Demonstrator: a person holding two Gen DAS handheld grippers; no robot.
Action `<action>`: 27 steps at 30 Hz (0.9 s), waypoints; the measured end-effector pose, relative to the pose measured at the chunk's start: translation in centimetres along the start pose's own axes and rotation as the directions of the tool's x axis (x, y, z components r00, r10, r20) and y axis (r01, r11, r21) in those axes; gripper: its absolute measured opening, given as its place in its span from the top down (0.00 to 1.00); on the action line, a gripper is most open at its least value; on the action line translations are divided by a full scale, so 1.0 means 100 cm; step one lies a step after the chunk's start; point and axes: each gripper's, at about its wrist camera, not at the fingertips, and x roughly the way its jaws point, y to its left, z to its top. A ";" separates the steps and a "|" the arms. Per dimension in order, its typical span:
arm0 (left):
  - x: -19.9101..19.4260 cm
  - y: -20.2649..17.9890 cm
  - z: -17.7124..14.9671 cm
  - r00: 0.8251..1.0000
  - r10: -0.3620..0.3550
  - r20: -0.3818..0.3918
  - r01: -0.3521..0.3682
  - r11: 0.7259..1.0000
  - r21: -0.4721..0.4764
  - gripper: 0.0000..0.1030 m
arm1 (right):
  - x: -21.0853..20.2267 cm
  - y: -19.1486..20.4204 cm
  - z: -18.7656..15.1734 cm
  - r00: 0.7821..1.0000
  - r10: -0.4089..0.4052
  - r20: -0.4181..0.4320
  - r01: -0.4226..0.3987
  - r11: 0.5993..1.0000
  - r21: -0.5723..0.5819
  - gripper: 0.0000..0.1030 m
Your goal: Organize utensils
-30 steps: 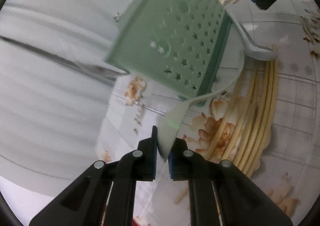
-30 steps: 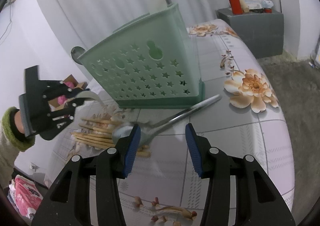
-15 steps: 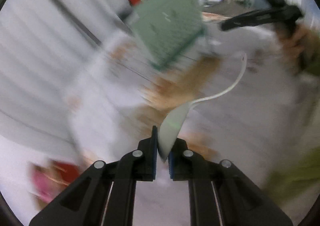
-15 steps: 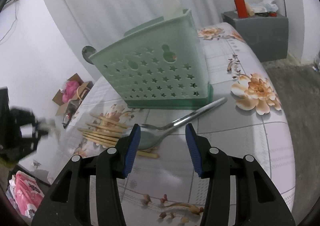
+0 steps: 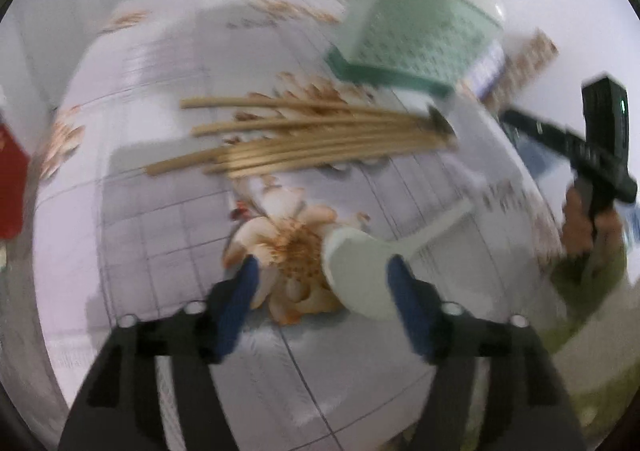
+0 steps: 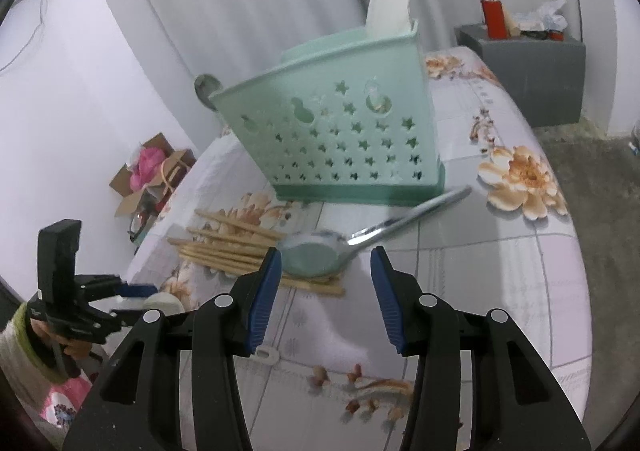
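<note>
My left gripper hovers over the flowered tablecloth with its jaws opening. A white plastic spoon lies loose between them, close to the right finger, handle pointing up and right. Several wooden chopsticks lie beyond it, in front of the green star-holed caddy. My right gripper stands open just short of a metal spoon that rests on the chopsticks below the caddy. Another white spoon stands in the caddy. The left gripper shows at lower left.
A grey cabinet with a red flask stands behind the table at right. An open cardboard box holding something pink sits on the floor at left. The table's rounded edge drops off at right.
My left gripper swung away from the caddy, rolled over and opened, letting go of the white spoon it had pinched. The right gripper has stayed in place, open.
</note>
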 end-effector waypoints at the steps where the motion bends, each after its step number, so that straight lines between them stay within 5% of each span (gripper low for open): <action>1: -0.001 0.001 -0.004 1.000 0.015 0.020 -0.014 0.999 -0.034 0.28 | 0.000 0.001 -0.001 1.000 0.001 -0.007 -0.001 1.000 -0.005 0.56; 8: -0.002 0.011 -0.022 0.983 0.085 0.165 -0.048 0.975 -0.219 0.07 | 0.005 0.016 -0.010 0.999 0.003 -0.046 -0.004 0.999 -0.039 0.55; 27: -0.011 0.013 -0.039 0.958 0.100 0.268 -0.009 0.947 -0.321 0.05 | 0.005 0.022 -0.013 0.999 0.003 -0.052 -0.005 1.000 -0.029 0.53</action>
